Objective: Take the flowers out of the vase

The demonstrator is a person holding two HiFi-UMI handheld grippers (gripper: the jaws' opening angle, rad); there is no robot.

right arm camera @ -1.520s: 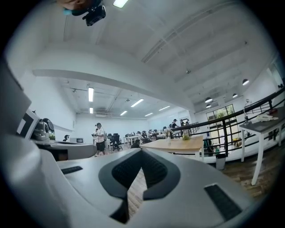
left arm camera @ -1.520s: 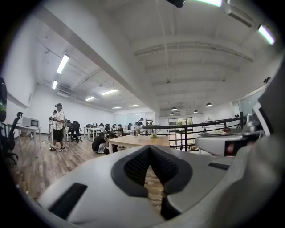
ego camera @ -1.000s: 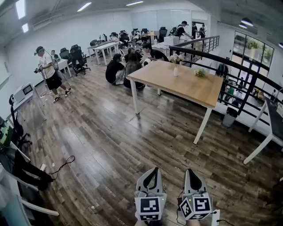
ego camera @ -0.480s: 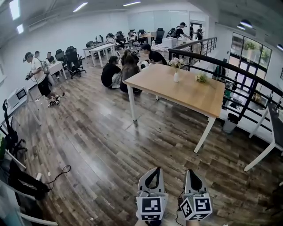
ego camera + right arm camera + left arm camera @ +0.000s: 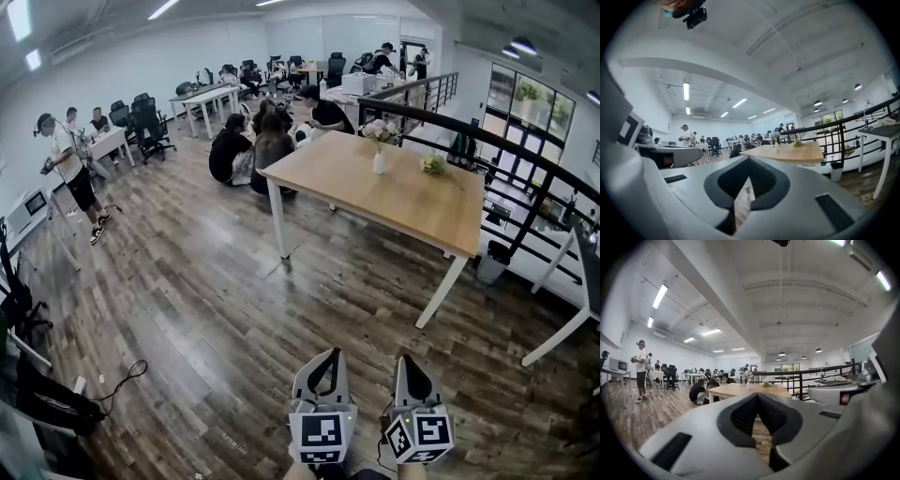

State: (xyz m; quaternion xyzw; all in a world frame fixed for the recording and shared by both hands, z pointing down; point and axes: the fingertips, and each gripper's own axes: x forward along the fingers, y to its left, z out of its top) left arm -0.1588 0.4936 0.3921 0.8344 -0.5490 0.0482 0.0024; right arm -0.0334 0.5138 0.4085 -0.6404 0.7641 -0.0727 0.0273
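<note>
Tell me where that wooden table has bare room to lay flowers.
The near half of the table, this side of the vase, is bare. The far end is crowded: the vase with its flowers, and a small green bunch beside it.

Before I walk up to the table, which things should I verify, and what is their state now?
1. Vase upright on the table: ok.
2. Flowers in the vase: ok.
3. Left tongs empty: ok, shut.
4. Right tongs empty: ok, shut.
5. Vase within reach: not ok, it stands far across the floor.
6. Tongs opened for the stems: not ok.
</note>
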